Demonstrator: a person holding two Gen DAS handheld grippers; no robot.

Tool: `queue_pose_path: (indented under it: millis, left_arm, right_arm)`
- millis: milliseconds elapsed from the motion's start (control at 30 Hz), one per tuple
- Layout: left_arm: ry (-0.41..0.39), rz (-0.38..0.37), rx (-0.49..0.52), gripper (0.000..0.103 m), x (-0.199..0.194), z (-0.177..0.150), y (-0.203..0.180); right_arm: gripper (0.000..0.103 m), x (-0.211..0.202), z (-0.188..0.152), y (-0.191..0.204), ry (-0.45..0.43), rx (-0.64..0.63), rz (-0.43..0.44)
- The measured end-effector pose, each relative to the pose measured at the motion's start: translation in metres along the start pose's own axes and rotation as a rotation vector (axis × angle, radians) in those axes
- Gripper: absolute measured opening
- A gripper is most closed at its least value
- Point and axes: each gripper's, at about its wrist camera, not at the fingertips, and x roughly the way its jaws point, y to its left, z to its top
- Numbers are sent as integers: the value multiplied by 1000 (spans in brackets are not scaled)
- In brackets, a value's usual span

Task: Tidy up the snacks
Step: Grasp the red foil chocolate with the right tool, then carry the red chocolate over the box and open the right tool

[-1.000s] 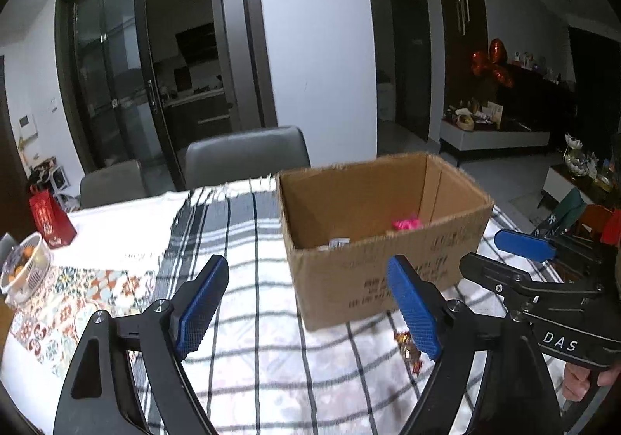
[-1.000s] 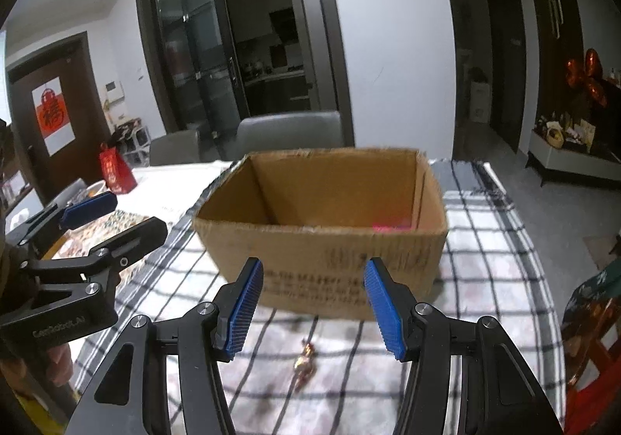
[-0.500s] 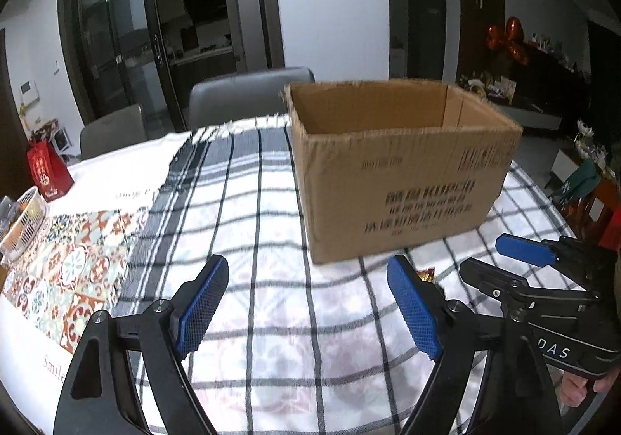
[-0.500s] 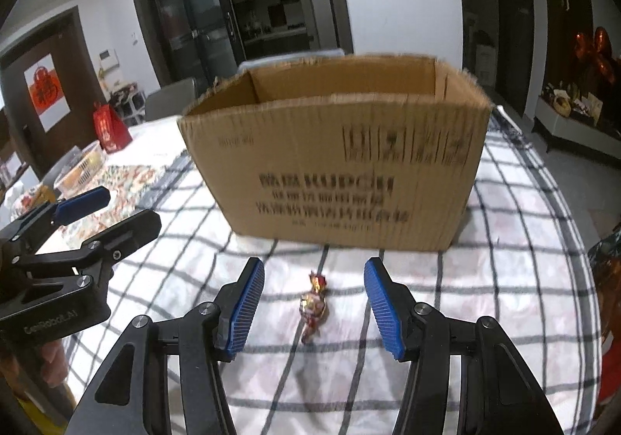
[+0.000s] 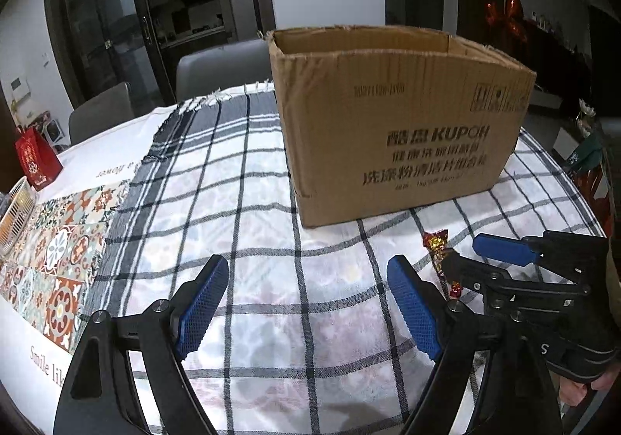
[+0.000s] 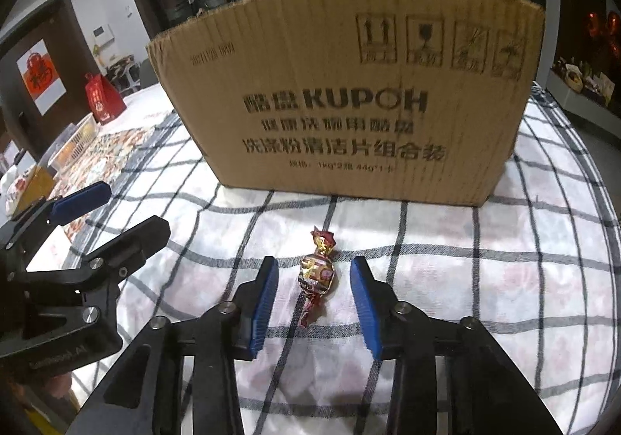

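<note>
Right gripper wide open, blue pads straddling but not touching the foil-wrapped candy lying on the checked tablecloth just before the cardboard box; left gripper wide open, empty, alongside.

The table was covered by a checked cloth over a tile-patterned one. A cardboard box stood at upper centre, a wrapped candy lay just before it, and a red gift bag and white basket sat at left.
</note>
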Motion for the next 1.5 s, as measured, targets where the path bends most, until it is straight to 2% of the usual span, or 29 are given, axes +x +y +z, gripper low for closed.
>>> queue_pose_path:
  millis: [233,500,633,1033,1500]
  left_arm:
    - [20,0,-6,84,10,-3,-1]
    - [27,4,-15,84,13,-3,2]
    - [23,5,-14,84,10,-3,1]
    - [-40,1,-11,84,-21,7,-3]
    - [-150,4,11,84,-60,42,-8]
  right_arm:
    - [35,14,0,0,27,-6,-8]
    - [22,22,-1,0,33,-24,-18]
    - [22,20,-1,3,23,-29,-20]
    - [22,-28,5,4,-82,-33,-14]
    - [22,-89,32,-1,-242,-16,-28]
